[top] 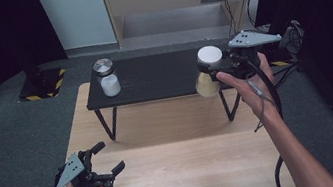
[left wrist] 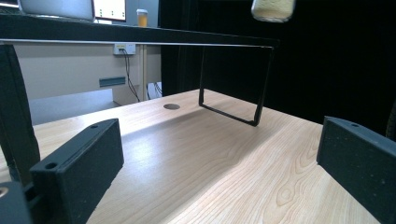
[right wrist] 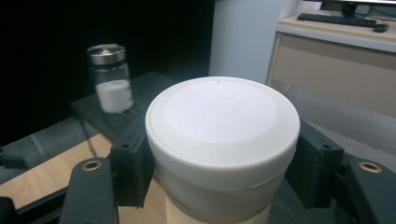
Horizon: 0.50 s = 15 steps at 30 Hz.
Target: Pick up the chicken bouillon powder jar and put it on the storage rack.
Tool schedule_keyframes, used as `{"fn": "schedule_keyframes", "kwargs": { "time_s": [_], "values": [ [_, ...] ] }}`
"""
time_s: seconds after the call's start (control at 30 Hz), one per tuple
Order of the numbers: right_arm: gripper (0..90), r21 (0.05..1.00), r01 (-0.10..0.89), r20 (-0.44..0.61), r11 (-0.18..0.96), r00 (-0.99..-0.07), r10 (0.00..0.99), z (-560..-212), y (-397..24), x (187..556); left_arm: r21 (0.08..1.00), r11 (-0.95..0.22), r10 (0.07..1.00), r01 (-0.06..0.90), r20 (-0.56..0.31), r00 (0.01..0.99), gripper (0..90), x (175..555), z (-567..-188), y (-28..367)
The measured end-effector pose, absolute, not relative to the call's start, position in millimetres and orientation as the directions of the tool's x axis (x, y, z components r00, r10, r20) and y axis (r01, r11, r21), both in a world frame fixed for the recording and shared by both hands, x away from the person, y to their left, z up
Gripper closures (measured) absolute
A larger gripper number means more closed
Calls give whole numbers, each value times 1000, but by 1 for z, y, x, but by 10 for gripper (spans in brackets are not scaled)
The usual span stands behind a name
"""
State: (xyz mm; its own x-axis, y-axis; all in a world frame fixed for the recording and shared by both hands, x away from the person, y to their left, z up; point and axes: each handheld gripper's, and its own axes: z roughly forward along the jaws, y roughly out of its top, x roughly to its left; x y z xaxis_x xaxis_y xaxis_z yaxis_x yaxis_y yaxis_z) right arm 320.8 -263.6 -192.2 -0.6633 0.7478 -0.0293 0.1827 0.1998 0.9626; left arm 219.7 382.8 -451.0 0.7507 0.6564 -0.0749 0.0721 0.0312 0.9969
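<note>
Overhead, a black shelf [top: 152, 78] stands on the wooden table [top: 176, 168], grey carpet [top: 6, 149] seemingly around.

White-lidded jar [right wrist: 222, 140] of beige powder, black shelf [top: 152, 78], pale wood-grain table [top: 174, 158].

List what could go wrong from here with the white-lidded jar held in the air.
1. The right gripper clamps the white-lidded jar at the lid, with the body hanging unsupported below; if the lid is loose, the body may drop.
2. The jar hangs by the black shelf's right end; lowering it carelessly could knock it against that edge.
3. The left gripper, open over the wooden table, is too far away to catch it.
</note>
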Motion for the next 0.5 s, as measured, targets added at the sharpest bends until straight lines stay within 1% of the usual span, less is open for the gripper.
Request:
{"fn": "schedule_keyframes", "kwargs": {
  "time_s": [0.37, 0.5],
  "values": [
    [337, 965, 170, -45, 201, -644, 763, -186, -262, 368, 996, 32, 670, 86, -86, 737, 0, 219, -453, 383],
    [337, 966, 183, -22, 180, -640, 768, -191, -261, 383, 995, 37, 675, 96, -96, 732, 0, 219, -454, 383]
  ]
}}
